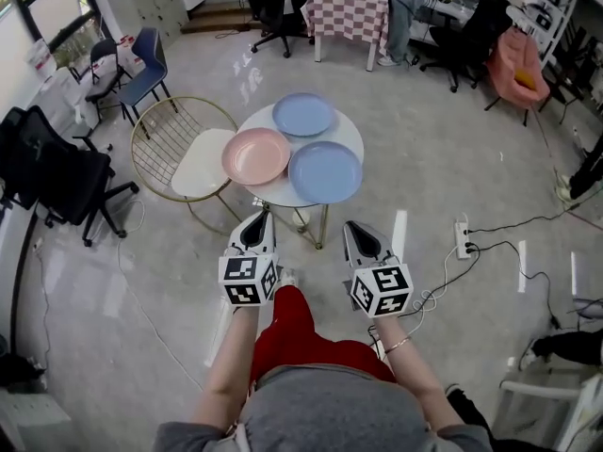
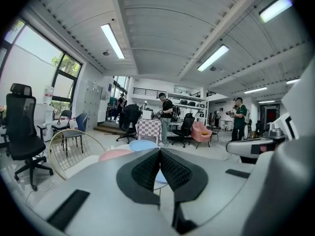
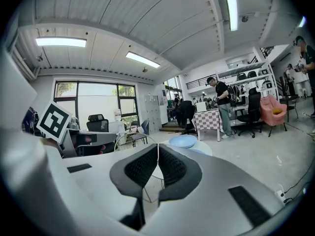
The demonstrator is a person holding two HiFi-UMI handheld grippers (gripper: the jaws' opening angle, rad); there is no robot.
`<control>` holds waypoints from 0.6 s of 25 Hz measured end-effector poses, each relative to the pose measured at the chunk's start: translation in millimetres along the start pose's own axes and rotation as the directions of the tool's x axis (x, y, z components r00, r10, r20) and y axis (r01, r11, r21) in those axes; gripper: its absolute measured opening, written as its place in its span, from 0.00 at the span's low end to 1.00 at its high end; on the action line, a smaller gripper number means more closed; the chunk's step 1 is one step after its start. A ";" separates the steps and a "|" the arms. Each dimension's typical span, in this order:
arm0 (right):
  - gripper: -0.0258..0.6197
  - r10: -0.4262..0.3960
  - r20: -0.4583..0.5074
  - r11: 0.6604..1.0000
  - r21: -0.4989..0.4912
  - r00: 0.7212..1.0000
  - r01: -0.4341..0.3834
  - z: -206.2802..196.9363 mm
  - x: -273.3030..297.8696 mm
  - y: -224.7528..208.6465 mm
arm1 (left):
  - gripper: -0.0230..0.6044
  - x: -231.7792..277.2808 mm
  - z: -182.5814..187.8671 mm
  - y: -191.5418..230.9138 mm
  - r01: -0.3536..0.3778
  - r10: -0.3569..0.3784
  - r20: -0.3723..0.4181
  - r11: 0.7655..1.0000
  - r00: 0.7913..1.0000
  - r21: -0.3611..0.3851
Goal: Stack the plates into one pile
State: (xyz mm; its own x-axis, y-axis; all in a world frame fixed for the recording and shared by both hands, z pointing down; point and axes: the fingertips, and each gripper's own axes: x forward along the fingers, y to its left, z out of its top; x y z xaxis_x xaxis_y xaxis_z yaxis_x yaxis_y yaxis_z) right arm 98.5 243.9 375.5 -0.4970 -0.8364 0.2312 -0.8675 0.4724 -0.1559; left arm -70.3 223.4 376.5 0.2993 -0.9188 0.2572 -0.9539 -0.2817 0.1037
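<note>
Plates lie singly, not piled, on the small round white worktop (image 1: 350,136): a pink plate (image 1: 256,155) at its left edge, a far blue plate (image 1: 303,114) behind it, and a near blue plate (image 1: 325,171) closest to the person. A wire chair (image 1: 201,163) stands just beside the worktop's left. The left gripper (image 1: 259,218) and right gripper (image 1: 355,228) hover short of the worktop, over the floor. Both pairs of jaws are pressed together with nothing between them.

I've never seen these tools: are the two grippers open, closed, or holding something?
Left gripper: closed, holding nothing.
Right gripper: closed, holding nothing.
</note>
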 end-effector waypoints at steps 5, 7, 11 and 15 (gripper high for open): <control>0.09 -0.022 -0.032 0.999 0.024 0.999 0.023 0.9 55.8 -13.9 | 0.06 49.5 1.8 29.3 0.051 -0.051 -0.027 0.998 0.998 -0.022; 0.09 -0.039 -0.040 0.999 0.029 0.998 0.040 2.8 75.5 -20.9 | 0.06 67.6 5.1 39.7 0.068 -0.069 -0.033 0.997 0.997 -0.028; 0.09 -0.076 -0.050 0.996 0.045 0.996 0.079 10.4 114.2 -34.0 | 0.06 99.1 9.8 63.1 0.092 -0.092 -0.058 0.996 0.994 -0.005; 0.09 -0.110 -0.059 0.991 0.067 0.992 0.114 15.9 149.8 -42.3 | 0.06 126.8 10.8 89.2 0.110 -0.111 -0.084 0.994 0.990 -0.008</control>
State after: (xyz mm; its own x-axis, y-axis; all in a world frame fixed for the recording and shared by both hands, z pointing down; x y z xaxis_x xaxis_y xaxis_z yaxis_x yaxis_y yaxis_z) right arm 61.1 94.2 401.4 -0.3989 -0.8654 0.3034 -0.9151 0.3544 -0.1923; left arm -117.7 78.9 408.0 0.4039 -0.8554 0.3243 -0.9148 -0.3792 0.1393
